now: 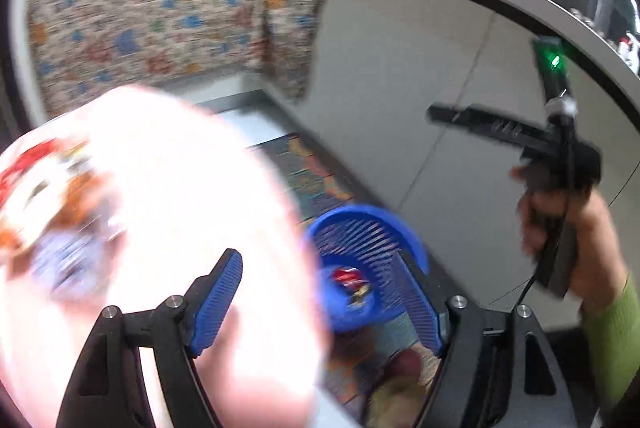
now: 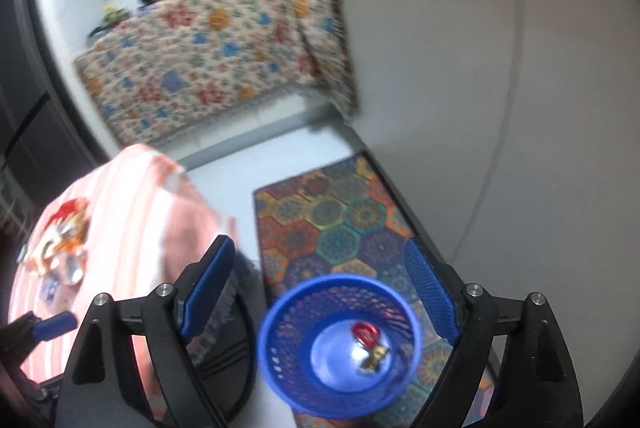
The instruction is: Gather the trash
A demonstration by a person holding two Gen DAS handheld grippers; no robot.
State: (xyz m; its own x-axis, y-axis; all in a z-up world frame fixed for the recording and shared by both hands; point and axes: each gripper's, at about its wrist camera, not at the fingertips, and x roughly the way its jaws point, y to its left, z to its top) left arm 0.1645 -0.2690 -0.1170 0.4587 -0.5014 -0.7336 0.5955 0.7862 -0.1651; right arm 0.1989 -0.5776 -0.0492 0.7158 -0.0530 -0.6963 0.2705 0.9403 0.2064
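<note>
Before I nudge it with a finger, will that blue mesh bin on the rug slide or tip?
The blue mesh bin looks light: thin mesh, only a couple of wrappers inside. A push near its rim would probably tip it. The patterned rug may resist sliding.

My right gripper (image 2: 320,292) spread wide above the blue basket (image 2: 280,312), basket mouth unobstructed, pink-clothed table (image 2: 132,211) crowding nine o'clock, grey cabinet wall (image 2: 500,87) at two o'clock, patterned mat (image 2: 328,211) ahead.
</note>
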